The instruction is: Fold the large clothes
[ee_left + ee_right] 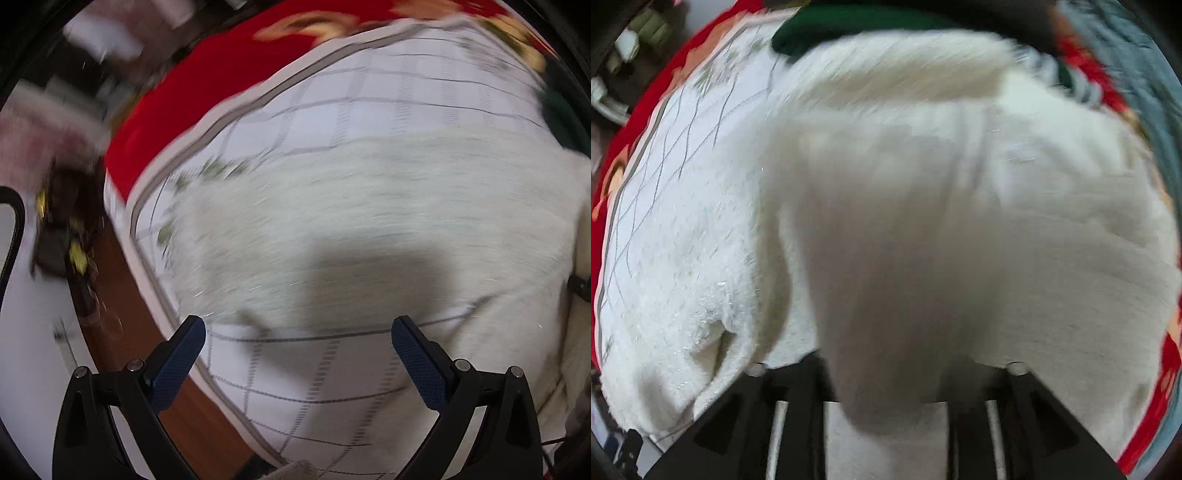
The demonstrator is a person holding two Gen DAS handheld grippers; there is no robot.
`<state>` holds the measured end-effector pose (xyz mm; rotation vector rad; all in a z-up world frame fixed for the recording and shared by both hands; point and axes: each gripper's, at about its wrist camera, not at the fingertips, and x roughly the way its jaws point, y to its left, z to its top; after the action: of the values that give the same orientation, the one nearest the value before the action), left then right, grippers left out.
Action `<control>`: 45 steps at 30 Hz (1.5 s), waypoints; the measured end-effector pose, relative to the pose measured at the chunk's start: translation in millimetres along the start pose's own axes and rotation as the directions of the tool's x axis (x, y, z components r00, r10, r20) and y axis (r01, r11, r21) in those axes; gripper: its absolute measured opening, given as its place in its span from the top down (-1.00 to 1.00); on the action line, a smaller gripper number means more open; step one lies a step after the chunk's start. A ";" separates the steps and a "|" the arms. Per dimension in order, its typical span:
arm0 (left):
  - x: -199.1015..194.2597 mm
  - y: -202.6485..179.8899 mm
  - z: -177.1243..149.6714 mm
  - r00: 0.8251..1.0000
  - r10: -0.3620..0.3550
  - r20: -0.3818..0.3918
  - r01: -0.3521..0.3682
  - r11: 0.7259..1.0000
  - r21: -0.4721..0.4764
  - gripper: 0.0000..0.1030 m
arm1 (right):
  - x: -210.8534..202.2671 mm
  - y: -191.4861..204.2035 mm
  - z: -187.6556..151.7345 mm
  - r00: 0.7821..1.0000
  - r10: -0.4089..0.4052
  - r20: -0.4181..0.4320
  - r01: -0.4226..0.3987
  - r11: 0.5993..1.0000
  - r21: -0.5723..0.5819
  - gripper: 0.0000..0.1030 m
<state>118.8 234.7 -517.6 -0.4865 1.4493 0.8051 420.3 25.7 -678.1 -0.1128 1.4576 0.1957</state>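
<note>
A large white fleece garment (369, 206) lies spread on a white checked sheet (369, 81). My left gripper (299, 325) hangs above the garment's near edge, pointing down. Its jaws are wide open and nothing is between its blue pads (177, 362). In the right wrist view the same garment (923, 203) fills the picture. A thick bunch of it rises between the jaws of my right gripper (886, 369) and hides the fingertips. The gripper looks shut on that bunch. Both views are blurred by motion.
A red flowered blanket (207, 85) lies under the checked sheet (683, 147). A dark green cloth (849, 22) sits past the garment's far edge, with a grey-blue fabric (1145, 92) at the right. Brown wood (122, 295) and a dark object with yellow marks (62, 229) lie left of the bed.
</note>
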 end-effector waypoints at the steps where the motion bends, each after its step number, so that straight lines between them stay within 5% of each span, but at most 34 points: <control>1: 7.9 13.3 -0.9 0.999 -0.036 -0.032 0.034 0.998 -0.043 -0.99 | -2.5 0.3 0.7 0.998 0.067 0.001 -0.067 0.998 0.013 -0.03; 2: 18.6 28.4 -0.8 0.993 -0.092 -0.069 0.085 0.991 -0.102 -0.99 | -14.6 -2.6 -1.2 0.981 0.191 0.031 -0.192 0.981 0.038 -0.34; 5: 48.4 56.6 2.2 0.962 -0.240 -0.133 0.200 0.946 -0.256 -0.99 | -45.6 -12.0 -13.6 0.925 0.369 0.091 -0.376 0.924 0.070 -0.41; 9: 95.8 76.5 14.0 0.906 -0.395 -0.153 0.294 0.846 -0.444 -0.99 | -60.4 -35.3 -39.2 0.914 0.397 0.087 -0.406 0.899 0.164 -0.42; 12: 115.7 88.2 22.2 0.902 -0.411 -0.136 0.280 0.792 -0.542 -0.98 | -51.0 -50.7 -49.9 0.926 0.374 0.046 -0.374 0.897 0.236 -0.42; 14: 117.9 100.6 32.1 0.926 -0.368 -0.085 0.251 0.767 -0.590 -0.89 | -39.2 -61.9 -50.3 0.932 0.362 0.014 -0.351 0.892 0.286 -0.42; 17: 110.2 112.1 51.4 0.965 -0.260 -0.036 0.196 0.803 -0.564 -0.21 | -30.3 -60.7 -52.7 0.931 0.364 0.009 -0.347 0.880 0.324 -0.42; 18: 105.9 117.4 62.2 0.974 -0.227 0.009 0.195 0.819 -0.540 0.45 | -29.9 -58.9 -51.8 0.932 0.362 0.011 -0.346 0.881 0.323 -0.42; 19: 103.7 119.6 73.2 0.971 -0.236 0.047 0.227 0.830 -0.510 0.71 | -30.5 -61.2 -50.7 0.932 0.361 0.013 -0.346 0.882 0.319 -0.42; 24: 89.0 127.8 138.1 0.955 -0.235 0.180 0.290 0.861 -0.418 0.73 | -38.0 -41.5 -40.7 0.933 0.360 0.024 -0.351 0.891 0.287 -0.42; 27: 79.2 111.0 180.0 0.921 -0.297 0.252 0.375 0.854 -0.362 0.72 | -39.5 -30.9 -35.6 0.932 0.361 0.026 -0.354 0.893 0.279 -0.42; 31: 98.6 94.5 192.7 0.885 -0.428 0.182 0.465 0.821 -0.331 0.44 | -35.4 -21.0 -31.9 0.932 0.361 0.010 -0.350 0.895 0.276 -0.42; 32: 100.6 91.1 178.8 0.876 -0.453 0.167 0.482 0.811 -0.330 0.32 | -34.7 -18.9 -31.2 0.931 0.365 0.010 -0.353 0.894 0.276 -0.42; 34: 123.6 90.5 167.6 0.818 -0.554 0.152 0.567 0.735 -0.373 -0.04 | -30.2 -11.8 -28.7 0.926 0.379 0.007 -0.366 0.890 0.272 -0.43; 35: 132.6 89.9 163.4 0.794 -0.589 0.153 0.595 0.697 -0.401 -0.06 | -24.2 -7.7 -26.1 0.919 0.394 0.013 -0.383 0.883 0.271 -0.43; 37: 143.3 90.9 156.2 0.771 -0.606 0.198 0.623 0.652 -0.432 -0.20 | -11.3 1.5 -21.7 0.918 0.396 0.011 -0.384 0.883 0.268 -0.37; 38: 144.0 91.0 156.3 0.768 -0.605 0.209 0.627 0.644 -0.439 -0.24 | -2.0 8.4 -19.7 0.921 0.389 0.003 -0.376 0.888 0.264 0.06; 39: 143.4 89.8 155.9 0.774 -0.594 0.220 0.622 0.646 -0.443 -0.26 | 7.9 15.6 -16.4 0.934 0.358 -0.009 -0.343 0.902 0.261 0.24; 41: 140.8 80.1 161.9 0.802 -0.557 0.219 0.589 0.674 -0.446 -0.27 | 14.0 24.2 -11.2 0.941 0.338 0.001 -0.325 0.904 0.276 0.44; 45: 138.0 68.1 175.3 0.842 -0.486 0.235 0.538 0.725 -0.429 -0.26 | 11.7 37.3 -4.0 0.949 0.314 -0.014 -0.298 0.913 0.278 0.45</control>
<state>178.6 433.3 -624.4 -1.1589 0.9203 0.7145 410.2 62.2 -688.5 0.3415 1.5417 0.2457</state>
